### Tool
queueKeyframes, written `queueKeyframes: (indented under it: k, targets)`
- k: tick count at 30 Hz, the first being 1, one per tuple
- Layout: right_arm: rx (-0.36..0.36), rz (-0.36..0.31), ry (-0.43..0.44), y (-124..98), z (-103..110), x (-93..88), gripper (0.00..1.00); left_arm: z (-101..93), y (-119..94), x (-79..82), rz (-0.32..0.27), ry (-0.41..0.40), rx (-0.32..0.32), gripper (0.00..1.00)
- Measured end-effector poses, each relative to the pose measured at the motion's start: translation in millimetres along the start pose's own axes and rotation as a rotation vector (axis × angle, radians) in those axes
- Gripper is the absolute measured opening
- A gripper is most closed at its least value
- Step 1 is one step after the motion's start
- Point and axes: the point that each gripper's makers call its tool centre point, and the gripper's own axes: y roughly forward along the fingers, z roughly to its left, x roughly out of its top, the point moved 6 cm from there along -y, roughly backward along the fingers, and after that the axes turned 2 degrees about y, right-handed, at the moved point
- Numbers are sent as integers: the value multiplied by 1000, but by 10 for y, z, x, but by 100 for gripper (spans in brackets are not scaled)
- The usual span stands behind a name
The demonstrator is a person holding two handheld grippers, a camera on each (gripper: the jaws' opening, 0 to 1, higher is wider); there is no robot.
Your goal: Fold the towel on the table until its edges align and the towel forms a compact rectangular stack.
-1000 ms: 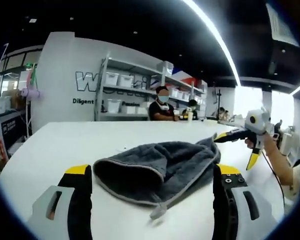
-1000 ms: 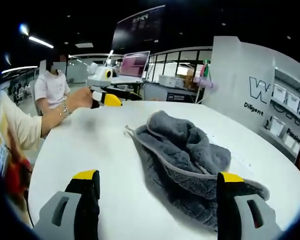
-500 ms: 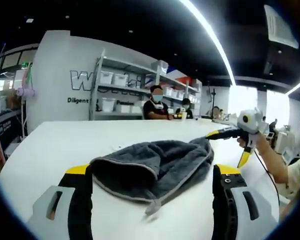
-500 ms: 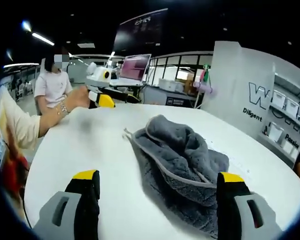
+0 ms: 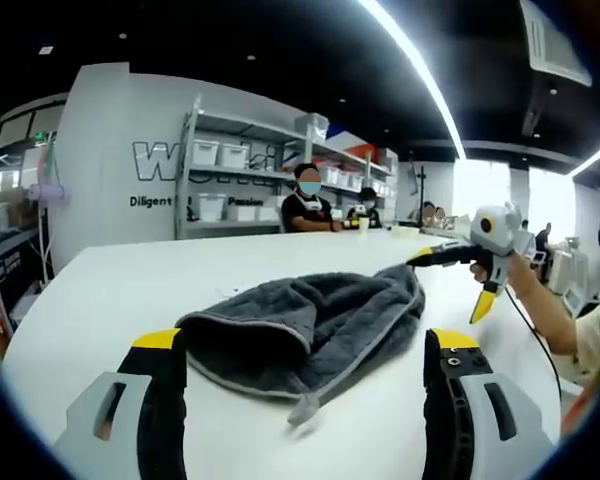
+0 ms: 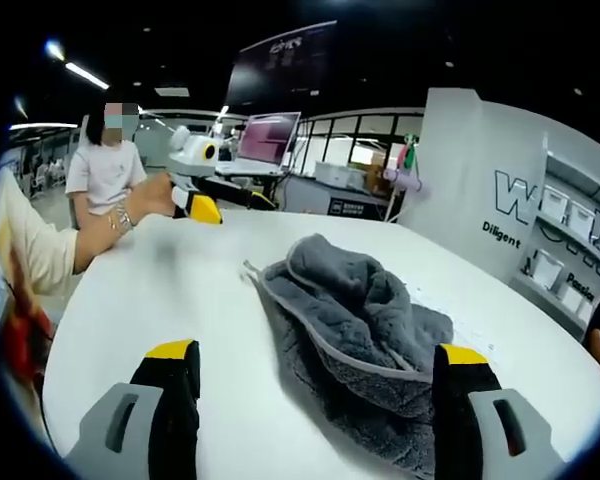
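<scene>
Crumpled grey towel (image 5: 305,325) at table (image 5: 100,290) centre, 12 o'clock of both wide-open, empty grippers, left gripper (image 5: 305,400) and right gripper (image 6: 315,410); each should pinch a separate corner, spreading before folding.

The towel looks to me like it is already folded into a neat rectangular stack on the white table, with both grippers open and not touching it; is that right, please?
Not quite. The towel is still a crumpled, bunched heap on the white table, not a neat stack; both the left gripper view and the right gripper view show this. The rest holds: the left gripper and right gripper are open, gripping nothing.
</scene>
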Motion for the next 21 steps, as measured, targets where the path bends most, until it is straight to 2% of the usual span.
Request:
queueKeyframes:
  k: [4,9,12,21]
  targets:
    - [-27,-14,-41,9,-25,20,83,-13,15,-23,15,3,-6,97]
    - [-39,-8,-95,32,-33,8,70,-2,29,-24,25,9,-15,97]
    - [-56,11,-109,50,-64,-21,59,0,32,-27,30,12,-18,96]
    - [-71,41,-142,87,-100,-101,44,-43,26,-48,42,24,-24,96]
